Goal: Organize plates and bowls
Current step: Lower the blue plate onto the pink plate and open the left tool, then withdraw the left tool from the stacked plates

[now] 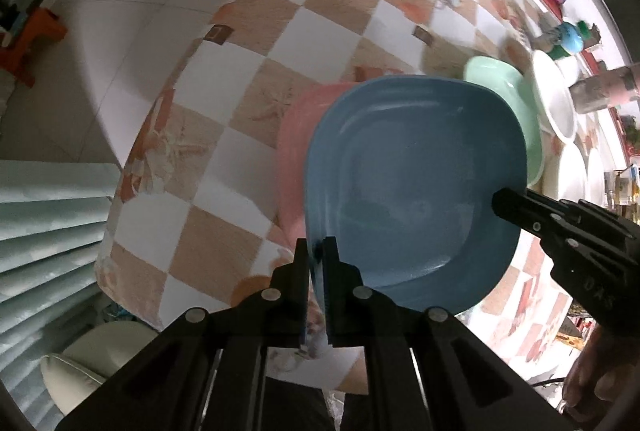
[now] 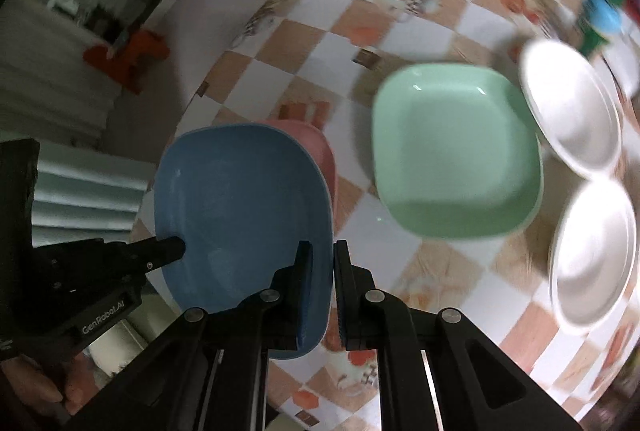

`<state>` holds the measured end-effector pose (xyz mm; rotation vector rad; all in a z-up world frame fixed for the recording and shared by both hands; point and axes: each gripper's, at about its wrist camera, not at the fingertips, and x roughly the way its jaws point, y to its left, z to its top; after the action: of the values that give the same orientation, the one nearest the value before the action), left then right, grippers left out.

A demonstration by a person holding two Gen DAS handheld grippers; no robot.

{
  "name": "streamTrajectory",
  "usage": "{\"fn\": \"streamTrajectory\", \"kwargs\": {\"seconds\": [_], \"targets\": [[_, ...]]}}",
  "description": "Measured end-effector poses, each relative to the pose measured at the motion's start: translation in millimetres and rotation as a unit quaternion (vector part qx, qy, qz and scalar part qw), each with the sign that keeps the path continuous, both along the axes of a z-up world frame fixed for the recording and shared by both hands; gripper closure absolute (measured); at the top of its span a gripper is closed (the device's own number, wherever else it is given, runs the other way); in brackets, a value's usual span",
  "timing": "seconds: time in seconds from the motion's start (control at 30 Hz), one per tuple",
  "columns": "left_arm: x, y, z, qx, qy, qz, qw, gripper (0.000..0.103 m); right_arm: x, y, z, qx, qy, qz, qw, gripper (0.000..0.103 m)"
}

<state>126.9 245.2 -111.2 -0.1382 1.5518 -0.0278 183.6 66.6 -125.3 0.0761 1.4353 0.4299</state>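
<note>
Left claw (image 1: 316, 251) & right claw (image 2: 322, 255) are both clamped on rims of the blue plate (image 1: 416, 191), which you hold just above the pink plate (image 1: 296, 135). Stacking looks barely begun: green plate (image 2: 456, 151) & two white round dishes (image 2: 572, 111) sit apart on the checkered surface (image 1: 248, 79). Plates are smooth, glossy, rounded-square.

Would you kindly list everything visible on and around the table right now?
blue plate: one, blue, lifted over the pink plate, gripped at two rim spots
pink plate: one, pink, on the table under the blue one
green plate: one, mint green, mid-table
white plates: at least two, white, beside the green plate
tablecloth: one, orange-and-white checks, covering the table
orange stool: one, orange, on the floor
left claw: black, shut on the blue plate's rim
right claw: black, shut on the opposite rim
</note>
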Motion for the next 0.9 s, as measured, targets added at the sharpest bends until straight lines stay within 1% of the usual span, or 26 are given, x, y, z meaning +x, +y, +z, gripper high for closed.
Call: {"fn": "streamTrajectory", "kwargs": {"seconds": [0.13, 0.2, 0.23, 0.27, 0.3, 0.33, 0.37, 0.4, 0.43, 0.47, 0.5, 0.53, 0.67, 0.83, 0.9], "targets": [[9.7, 2.2, -10.4, 0.010, 0.007, -0.016, 0.9998, 0.095, 13.2, 16.7, -18.2, -0.026, 0.016, 0.011, 0.999, 0.090], [12.4, 2.8, -14.4, 0.016, 0.009, -0.020, 0.9996, 0.089, 14.2, 19.2, -23.2, -0.032, 0.024, 0.005, 0.999, 0.090], [13.9, 4.1, -15.0, 0.025, 0.005, -0.021, 0.9995, 0.079, 15.5, 19.7, -25.8, -0.037, 0.027, -0.003, 0.999, 0.090], [14.5, 5.2, -14.7, 0.034, 0.002, -0.021, 0.9992, 0.059, 16.1, 19.4, -27.6, -0.039, 0.031, -0.009, 0.999, 0.090], [14.8, 8.0, -13.0, 0.045, -0.004, -0.017, 0.9988, 0.048, 16.6, 18.6, -29.5, -0.043, 0.034, -0.018, 0.998, 0.090], [15.6, 9.4, -12.0, 0.048, -0.007, -0.015, 0.9987, 0.032, 17.1, 18.5, -30.1, -0.048, 0.034, -0.023, 0.998, 0.090], [15.4, 11.3, -9.3, 0.052, -0.013, -0.014, 0.9985, 0.031, 15.9, 16.4, -29.1, -0.055, 0.033, -0.032, 0.997, 0.090], [15.2, 12.3, -6.0, 0.052, -0.018, -0.017, 0.9983, 0.031, 16.8, 14.7, -29.0, -0.058, 0.034, -0.040, 0.997, 0.085], [14.4, 12.5, -2.8, 0.047, -0.020, -0.022, 0.9985, 0.031, 15.2, 11.3, -28.0, -0.059, 0.037, -0.048, 0.996, 0.077], [13.5, 14.0, 1.0, 0.038, -0.023, -0.028, 0.9986, 0.031, 13.1, 8.7, -25.6, -0.061, 0.035, -0.053, 0.996, 0.053], [12.4, 11.5, 6.0, 0.027, -0.028, -0.038, 0.9985, 0.031, 10.0, 5.5, -21.3, -0.064, 0.027, -0.058, 0.996, 0.035], [11.6, 9.9, 9.3, 0.022, -0.031, -0.044, 0.9983, 0.031, 4.3, 0.9, -12.3, -0.065, 0.013, -0.066, 0.996, 0.035], [12.4, -13.9, 28.1, 0.002, -0.046, -0.081, 0.9956, 0.031, -8.8, -11.4, 12.3, -0.065, -0.002, -0.103, 0.993, 0.035], [16.3, -55.1, 46.7, 0.005, -0.063, -0.146, 0.9872, 0.031, -26.2, -34.0, 45.6, -0.076, -0.014, -0.165, 0.983, 0.035], [17.7, -72.6, 52.7, 0.002, -0.069, -0.166, 0.9838, 0.031, -32.8, -44.3, 58.1, -0.095, -0.016, -0.192, 0.977, 0.035]]}}
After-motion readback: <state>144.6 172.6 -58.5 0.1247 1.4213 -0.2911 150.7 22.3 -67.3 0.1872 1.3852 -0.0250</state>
